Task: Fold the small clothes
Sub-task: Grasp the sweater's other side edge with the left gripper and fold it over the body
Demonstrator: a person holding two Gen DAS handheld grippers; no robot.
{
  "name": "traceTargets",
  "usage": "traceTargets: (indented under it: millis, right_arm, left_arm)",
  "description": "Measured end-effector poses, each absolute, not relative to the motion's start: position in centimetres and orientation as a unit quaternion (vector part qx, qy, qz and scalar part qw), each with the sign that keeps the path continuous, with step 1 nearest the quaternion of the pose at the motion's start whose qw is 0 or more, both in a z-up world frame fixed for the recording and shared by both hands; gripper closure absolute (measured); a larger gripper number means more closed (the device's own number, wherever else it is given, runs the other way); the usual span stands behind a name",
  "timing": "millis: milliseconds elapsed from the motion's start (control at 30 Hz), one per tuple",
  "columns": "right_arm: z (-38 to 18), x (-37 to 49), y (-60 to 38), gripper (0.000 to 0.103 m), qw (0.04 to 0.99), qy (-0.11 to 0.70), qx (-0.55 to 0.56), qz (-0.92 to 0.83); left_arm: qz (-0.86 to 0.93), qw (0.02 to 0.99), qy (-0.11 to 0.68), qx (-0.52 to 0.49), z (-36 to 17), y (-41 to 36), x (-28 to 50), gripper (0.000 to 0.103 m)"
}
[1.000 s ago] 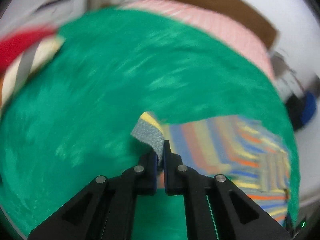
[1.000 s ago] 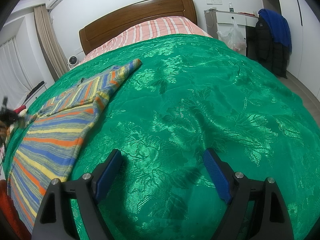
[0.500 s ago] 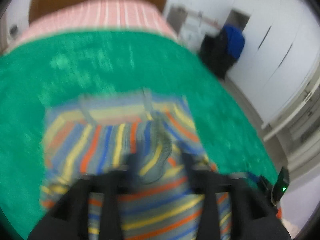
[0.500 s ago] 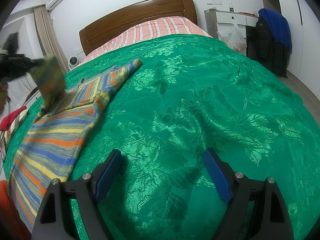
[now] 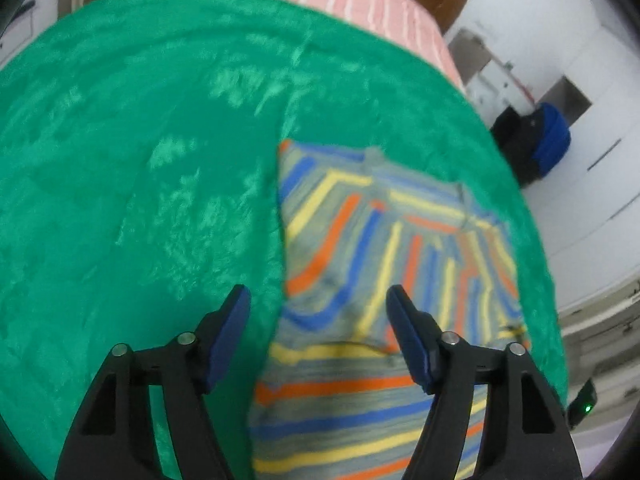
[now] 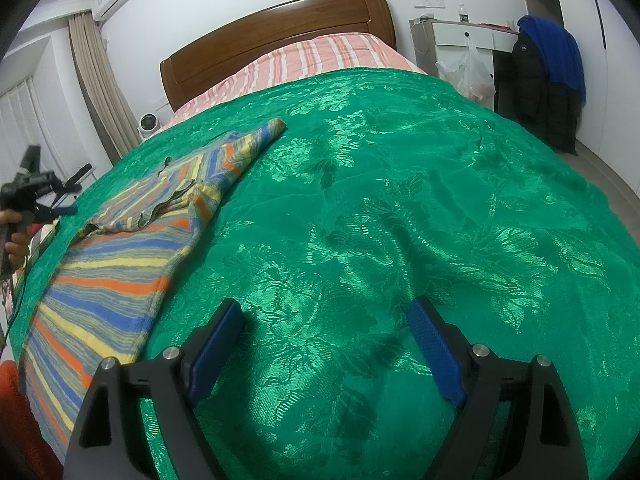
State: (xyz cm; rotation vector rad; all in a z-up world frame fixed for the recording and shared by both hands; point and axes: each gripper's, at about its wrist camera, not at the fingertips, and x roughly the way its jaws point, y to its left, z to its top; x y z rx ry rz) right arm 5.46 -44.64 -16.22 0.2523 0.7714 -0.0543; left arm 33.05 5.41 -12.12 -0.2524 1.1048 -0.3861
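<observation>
A small striped knit sweater (image 5: 384, 280) in blue, orange, yellow and grey lies on the green bedspread (image 5: 140, 200). One sleeve is folded across its body. My left gripper (image 5: 320, 300) is open and empty, just above the sweater's near edge. In the right wrist view the sweater (image 6: 132, 248) lies at the left with its other sleeve stretched toward the headboard. My right gripper (image 6: 324, 320) is open and empty over bare bedspread (image 6: 400, 200), well right of the sweater. The left gripper also shows in the right wrist view (image 6: 60, 200) at the far left edge.
A wooden headboard (image 6: 280, 36) and pink striped bedding (image 6: 312, 56) are at the far end. A white desk (image 6: 468, 36) and dark and blue jackets (image 6: 548, 80) stand right of the bed. A red item (image 6: 16, 420) lies at the near left corner.
My left gripper carried the sleeve cuff over the sweater, let it go and opened. It now sits back at the sweater's edge. My right gripper has not moved.
</observation>
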Motion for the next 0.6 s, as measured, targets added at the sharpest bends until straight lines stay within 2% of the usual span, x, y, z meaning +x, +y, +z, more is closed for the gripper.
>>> traceTargets:
  millis: [100,133,167,233,400,500,533,567,600]
  right_arm:
    - [-16.2,5.5,-44.6,0.018,0.918,0.375,0.122,-0.027]
    - [-16.2,5.5,-44.6,0.018,0.918,0.375,0.122,-0.027]
    - [-16.2,5.5,-44.6,0.018,0.918,0.375,0.122,-0.027]
    - [-16.3,5.5,-44.6,0.018,0.918,0.375,0.123,-0.026]
    - [-16.3,5.5,-44.6,0.018,0.918,0.375,0.123,-0.026]
    - [-16.3,5.5,-44.6,0.018,0.918,0.375,0.122,-0.026]
    - [-16.3,5.5,-44.6,0.018,0.918,0.375,0.123,-0.026]
    - [-16.3,5.5,-44.6,0.018,0.918,0.375,0.123,-0.026]
    - [-16.3,5.5,-44.6,0.018,0.918,0.375,0.123,-0.026]
  left_arm:
    - [-0.215,0.795,0.548,-0.148,-14.6,5.0,33.2,0.032]
    - [-0.222,0.787,0.556,-0.149,-15.4,4.6,33.2,0.043]
    - [-0.219,0.795,0.551,-0.132,-15.5,4.4,32.8,0.095]
    - [-0.201,0.808,0.542,-0.117,-15.1,4.7,32.2,0.096]
    - [-0.164,0.817,0.53,-0.158,-15.3,8.8,31.5,0.096]
    - [-0.163,0.82,0.537,-0.112,-15.0,7.3,30.9,0.086]
    - [-0.16,0.823,0.533,-0.112,-14.8,7.3,30.8,0.074]
    - [-0.156,0.829,0.523,-0.124,-14.2,7.5,30.7,0.057]
    - [-0.151,0.836,0.511,-0.131,-13.7,7.9,30.6,0.052]
